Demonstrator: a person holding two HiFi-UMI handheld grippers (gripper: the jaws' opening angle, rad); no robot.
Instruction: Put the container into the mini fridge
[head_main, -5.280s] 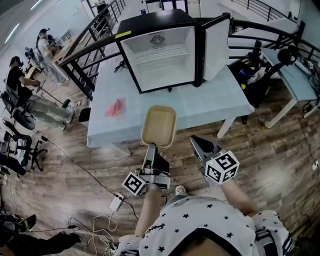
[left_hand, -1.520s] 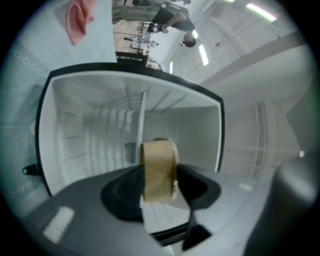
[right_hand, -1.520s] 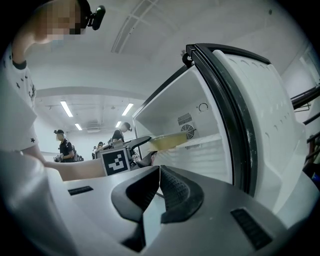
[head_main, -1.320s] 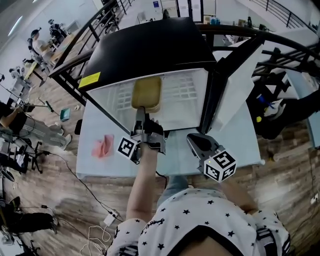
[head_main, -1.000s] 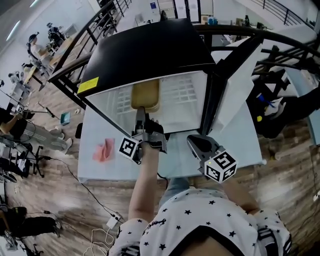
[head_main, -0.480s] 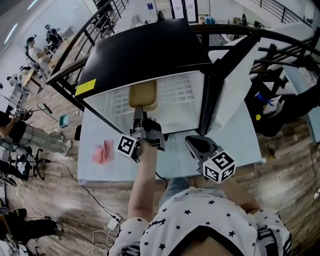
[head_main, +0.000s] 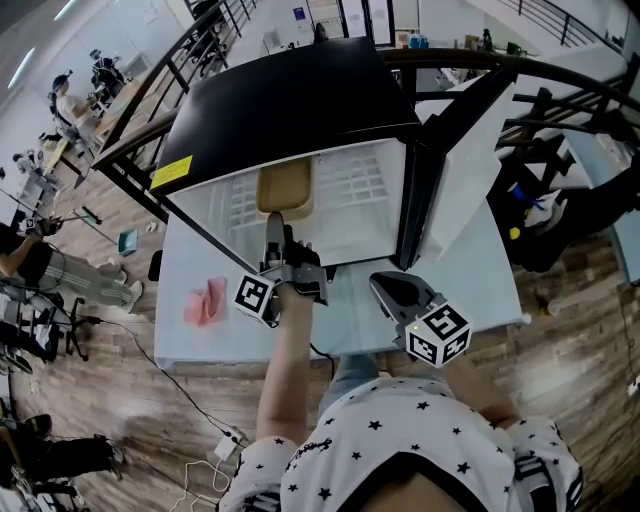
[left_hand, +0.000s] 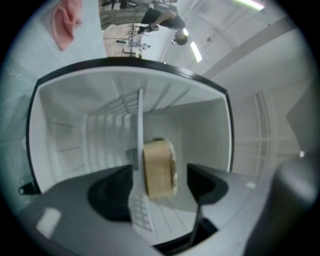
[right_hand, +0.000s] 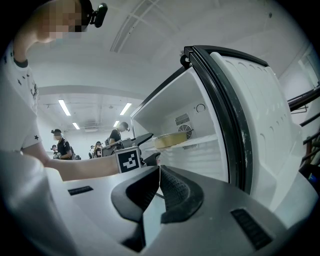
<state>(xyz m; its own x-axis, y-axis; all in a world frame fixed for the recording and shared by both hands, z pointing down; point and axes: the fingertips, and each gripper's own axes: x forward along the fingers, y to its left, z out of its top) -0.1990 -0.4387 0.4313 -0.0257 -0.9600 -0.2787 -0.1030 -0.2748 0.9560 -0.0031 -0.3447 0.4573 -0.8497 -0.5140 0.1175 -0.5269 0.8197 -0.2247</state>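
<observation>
The tan container (head_main: 283, 190) rests on the wire shelf inside the open mini fridge (head_main: 290, 100). My left gripper (head_main: 274, 222) reaches into the fridge mouth just in front of it, and its jaws are opening. In the left gripper view the container (left_hand: 159, 169) shows between the spread jaws of the left gripper (left_hand: 160, 179), with a gap on each side and neither pad touching it. My right gripper (head_main: 385, 285) hangs in front of the fridge, near the door. The right gripper (right_hand: 159, 172) is shut with nothing in it, and the container (right_hand: 172, 140) shows on the shelf beyond.
The fridge door (head_main: 455, 170) stands open to the right. The fridge sits on a pale blue table (head_main: 350, 325), and a pink cloth (head_main: 207, 300) lies at the table's left. Black railings and people at desks are behind and to the left.
The left gripper's jaws have spread and let go of the container, which stays on the shelf. The right gripper has barely moved.
</observation>
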